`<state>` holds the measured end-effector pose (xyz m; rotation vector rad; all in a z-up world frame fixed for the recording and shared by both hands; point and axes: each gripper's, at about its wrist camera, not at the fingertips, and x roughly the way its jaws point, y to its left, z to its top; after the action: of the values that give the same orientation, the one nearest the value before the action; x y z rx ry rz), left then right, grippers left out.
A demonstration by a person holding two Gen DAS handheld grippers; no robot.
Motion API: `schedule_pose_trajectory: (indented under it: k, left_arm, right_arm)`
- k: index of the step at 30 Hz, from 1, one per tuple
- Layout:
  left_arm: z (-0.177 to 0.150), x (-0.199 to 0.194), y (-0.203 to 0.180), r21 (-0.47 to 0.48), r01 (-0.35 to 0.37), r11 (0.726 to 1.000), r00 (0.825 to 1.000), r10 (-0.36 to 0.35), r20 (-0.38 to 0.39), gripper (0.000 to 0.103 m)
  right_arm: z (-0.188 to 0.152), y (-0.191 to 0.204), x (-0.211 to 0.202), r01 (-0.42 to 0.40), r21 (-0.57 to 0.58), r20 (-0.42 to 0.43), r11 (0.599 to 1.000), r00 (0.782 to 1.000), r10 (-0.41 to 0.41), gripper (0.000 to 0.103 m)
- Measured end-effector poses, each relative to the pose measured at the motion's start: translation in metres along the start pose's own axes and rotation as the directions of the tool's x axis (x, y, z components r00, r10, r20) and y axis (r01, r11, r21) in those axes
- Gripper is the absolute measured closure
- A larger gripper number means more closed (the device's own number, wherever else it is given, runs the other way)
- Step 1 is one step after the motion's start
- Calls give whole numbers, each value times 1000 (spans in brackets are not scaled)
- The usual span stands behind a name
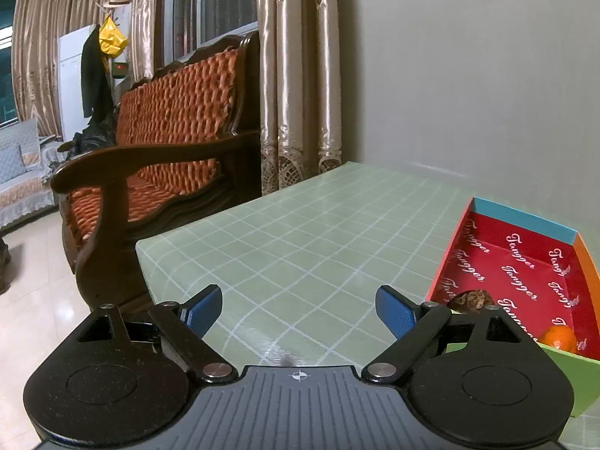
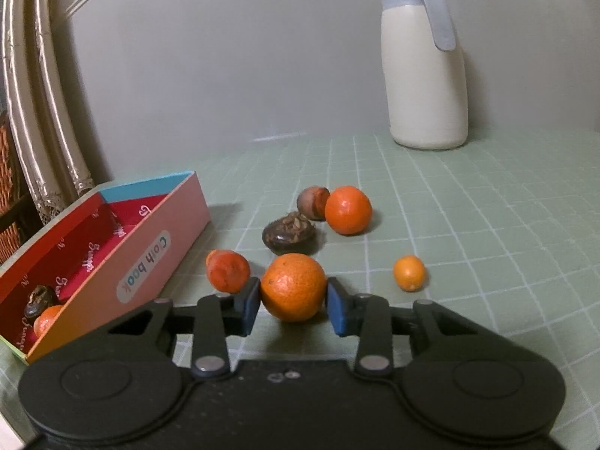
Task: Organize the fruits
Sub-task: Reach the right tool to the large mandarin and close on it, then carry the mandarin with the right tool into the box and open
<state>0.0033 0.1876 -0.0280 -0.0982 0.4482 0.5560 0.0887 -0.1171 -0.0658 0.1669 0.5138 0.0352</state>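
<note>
My right gripper [image 2: 293,302] is shut on a large orange [image 2: 293,287], its blue pads [image 2: 250,309] pressing both sides. Around it on the green mat lie a red-orange fruit [image 2: 227,270], a dark brown fruit [image 2: 288,238], a small brown fruit [image 2: 313,203], another orange [image 2: 348,210] and a small kumquat [image 2: 409,273]. The colourful box [image 2: 150,258] stands to the left, holding a dark fruit [image 2: 39,300] and an orange [image 2: 47,320]. My left gripper [image 1: 299,311] is open and empty above the mat, left of the box [image 1: 468,225], where the dark fruit [image 1: 471,301] and orange [image 1: 558,338] show.
A cream jug with a grey lid [image 2: 425,63] stands at the back right by the wall. A wooden sofa with orange cushions [image 1: 168,150] sits beyond the table's left edge [image 1: 150,255]. Curtains [image 1: 296,75] hang behind.
</note>
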Motion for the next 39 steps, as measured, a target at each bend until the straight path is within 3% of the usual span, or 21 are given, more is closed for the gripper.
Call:
schedule_pose_trajectory:
  k: [15, 29, 39]
  left_arm:
    - [-3, 1, 24, -28, -46, 999, 999, 46, -15, 15]
    - [-4, 3, 66, -66, -110, 992, 994, 108, -32, 15]
    - [-4, 0, 79, -71, -131, 989, 991, 130, -25, 15]
  right_arm:
    - [7, 30, -21, -106, -97, 100, 990, 988, 116, 67]
    - [8, 71, -30, -210, -183, 125, 960, 964, 234, 67]
    - [7, 104, -33, -274, -258, 99, 926, 946, 308, 67]
